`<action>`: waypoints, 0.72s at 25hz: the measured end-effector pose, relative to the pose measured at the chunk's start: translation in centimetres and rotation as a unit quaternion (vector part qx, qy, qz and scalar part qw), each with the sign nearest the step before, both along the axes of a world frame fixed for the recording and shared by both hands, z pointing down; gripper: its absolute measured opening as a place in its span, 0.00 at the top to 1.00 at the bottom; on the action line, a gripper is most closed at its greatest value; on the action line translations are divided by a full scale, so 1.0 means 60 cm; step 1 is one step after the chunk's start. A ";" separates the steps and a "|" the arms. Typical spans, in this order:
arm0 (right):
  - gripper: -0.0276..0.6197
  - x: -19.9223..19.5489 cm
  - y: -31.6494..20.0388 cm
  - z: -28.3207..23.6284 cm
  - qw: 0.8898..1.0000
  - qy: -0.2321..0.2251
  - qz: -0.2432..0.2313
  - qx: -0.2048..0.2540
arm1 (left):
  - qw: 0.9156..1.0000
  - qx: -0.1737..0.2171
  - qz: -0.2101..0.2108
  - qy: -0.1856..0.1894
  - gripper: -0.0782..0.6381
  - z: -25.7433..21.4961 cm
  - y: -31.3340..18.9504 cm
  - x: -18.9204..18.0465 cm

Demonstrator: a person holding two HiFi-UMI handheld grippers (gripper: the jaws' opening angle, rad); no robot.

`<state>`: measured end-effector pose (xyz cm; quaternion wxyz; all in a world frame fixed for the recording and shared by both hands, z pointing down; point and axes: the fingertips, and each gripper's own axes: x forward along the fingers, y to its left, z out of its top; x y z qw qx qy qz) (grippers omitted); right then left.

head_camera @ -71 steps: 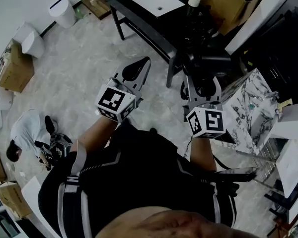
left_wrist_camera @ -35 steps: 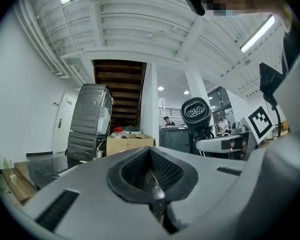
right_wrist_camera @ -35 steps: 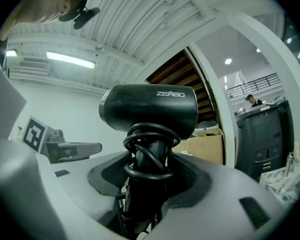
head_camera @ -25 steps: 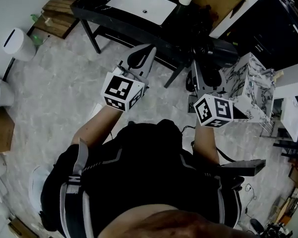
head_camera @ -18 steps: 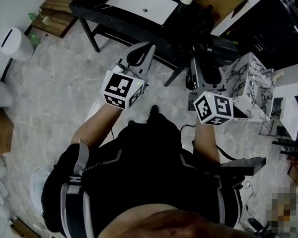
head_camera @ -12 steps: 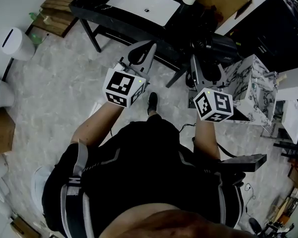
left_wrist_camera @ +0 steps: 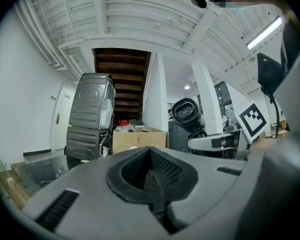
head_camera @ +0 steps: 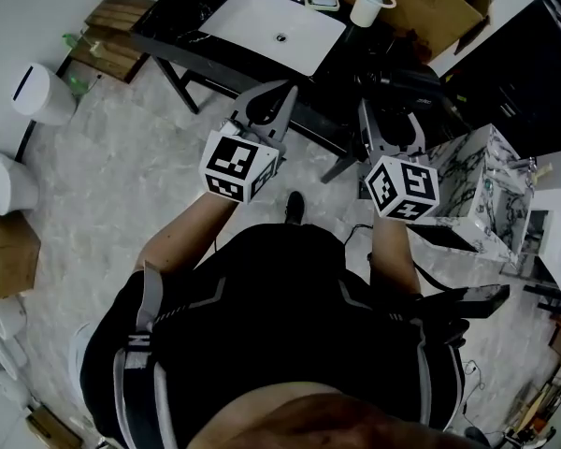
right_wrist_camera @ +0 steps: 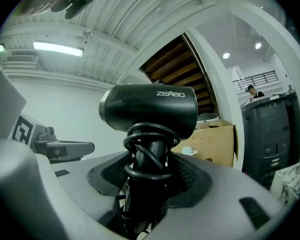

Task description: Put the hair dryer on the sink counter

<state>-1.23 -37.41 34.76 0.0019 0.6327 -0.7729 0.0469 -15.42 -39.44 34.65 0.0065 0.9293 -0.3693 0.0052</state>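
Nearer the sink counter (head_camera: 171, 24) edge, right gripper (head_camera: 393, 112) fingers pinch the hair dryer (right_wrist_camera: 149, 109); left gripper (head_camera: 275, 99) seemingly closed.

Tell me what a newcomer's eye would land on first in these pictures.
The black hair dryer fills the right gripper view, standing upright with its cord wound round the handle, which the right gripper clamps. In the head view, the white sink basin stands out in the dark counter at the top, with a white mug to its right. The left gripper is shut and empty.
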 end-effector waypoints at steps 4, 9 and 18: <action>0.59 0.020 -0.057 0.016 1.000 0.000 -0.006 -0.014 | 1.000 -0.013 0.000 -0.005 0.89 0.015 -0.053 0.026; 0.59 0.044 -0.118 0.043 0.999 0.003 -0.021 -0.037 | 1.000 -0.028 -0.004 -0.008 0.89 0.027 -0.107 0.060; 0.59 0.100 -0.221 0.128 0.995 0.000 -0.032 -0.093 | 0.998 -0.048 -0.015 -0.029 0.89 0.066 -0.174 0.120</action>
